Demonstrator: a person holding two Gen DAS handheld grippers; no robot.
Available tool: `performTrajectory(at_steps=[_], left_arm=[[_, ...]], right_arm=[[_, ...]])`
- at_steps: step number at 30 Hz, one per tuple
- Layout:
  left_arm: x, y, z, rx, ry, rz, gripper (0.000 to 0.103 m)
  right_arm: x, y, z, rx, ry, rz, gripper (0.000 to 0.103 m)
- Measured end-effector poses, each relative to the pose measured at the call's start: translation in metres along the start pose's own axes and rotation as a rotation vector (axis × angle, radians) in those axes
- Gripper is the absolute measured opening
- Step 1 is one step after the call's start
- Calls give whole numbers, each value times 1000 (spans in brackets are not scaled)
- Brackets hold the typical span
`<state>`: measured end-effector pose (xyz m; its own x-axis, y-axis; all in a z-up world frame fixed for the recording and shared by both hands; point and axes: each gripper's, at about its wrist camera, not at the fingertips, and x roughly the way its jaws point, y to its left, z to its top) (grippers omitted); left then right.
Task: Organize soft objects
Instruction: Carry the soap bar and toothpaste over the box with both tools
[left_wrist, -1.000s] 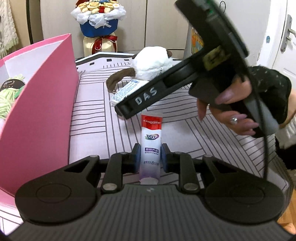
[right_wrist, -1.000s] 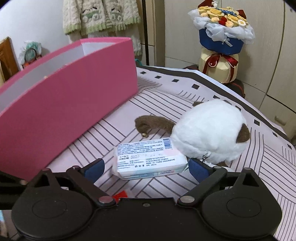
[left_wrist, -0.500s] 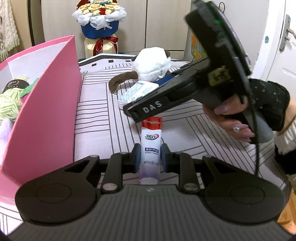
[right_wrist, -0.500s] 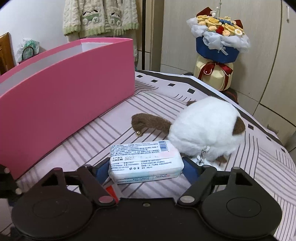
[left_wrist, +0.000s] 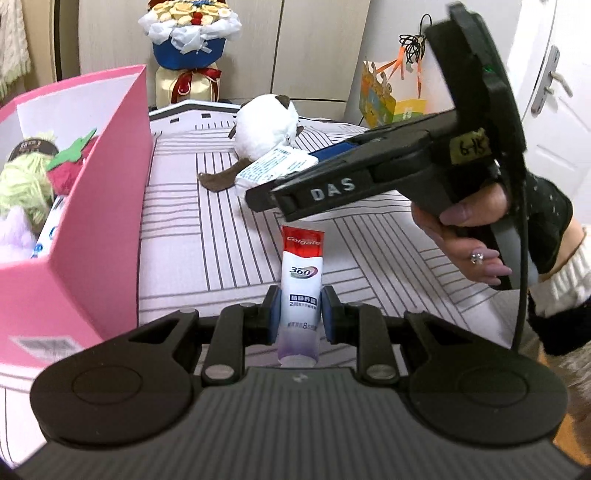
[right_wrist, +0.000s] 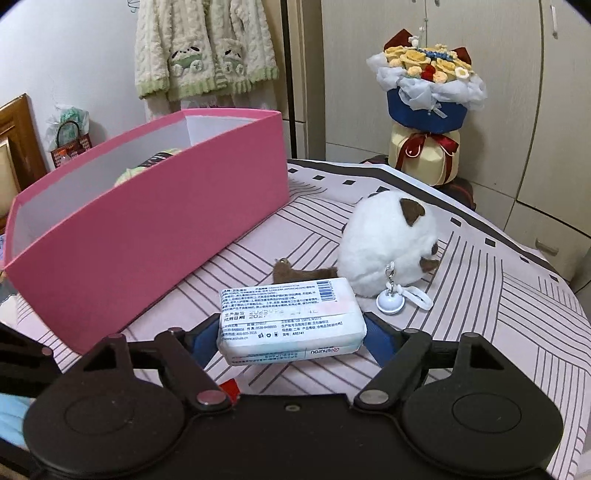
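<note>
While the left tool (left_wrist: 300, 309) clamps the toothpaste (left_wrist: 300, 295), the right tool (right_wrist: 291, 338) grips the tissue pack (right_wrist: 290, 319).

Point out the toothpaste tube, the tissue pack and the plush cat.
toothpaste tube (left_wrist: 302, 291): left wrist view, on its white middle between the pads.
tissue pack (right_wrist: 290, 320): right wrist view, on its printed top face.
plush cat (right_wrist: 384, 243): right wrist view, on its white body.

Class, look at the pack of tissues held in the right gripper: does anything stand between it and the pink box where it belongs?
Nothing visible does. The tissue pack sits clamped in the right gripper, and only bare striped cloth separates it from the pink box.
</note>
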<state>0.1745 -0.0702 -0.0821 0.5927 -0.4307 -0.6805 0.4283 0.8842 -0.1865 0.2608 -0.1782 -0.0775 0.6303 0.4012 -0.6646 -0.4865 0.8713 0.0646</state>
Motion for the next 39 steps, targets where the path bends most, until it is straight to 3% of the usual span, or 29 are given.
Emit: performTrajectory(at_steps=[15, 22, 28, 39], left_arm=[[-27, 12, -15, -45, 47, -72, 22], [-48, 17, -21, -43, 60, -93, 22], [-73, 21, -24, -37, 63, -99, 22], [-150, 40, -19, 1, -26, -66, 22]], right_arm=[[-52, 6, -43, 62, 14, -75, 83], [-83, 35, -68, 64, 95, -138, 83], [-119, 62, -72, 58, 90, -88, 83], [-161, 116, -42, 22, 7, 39, 83]])
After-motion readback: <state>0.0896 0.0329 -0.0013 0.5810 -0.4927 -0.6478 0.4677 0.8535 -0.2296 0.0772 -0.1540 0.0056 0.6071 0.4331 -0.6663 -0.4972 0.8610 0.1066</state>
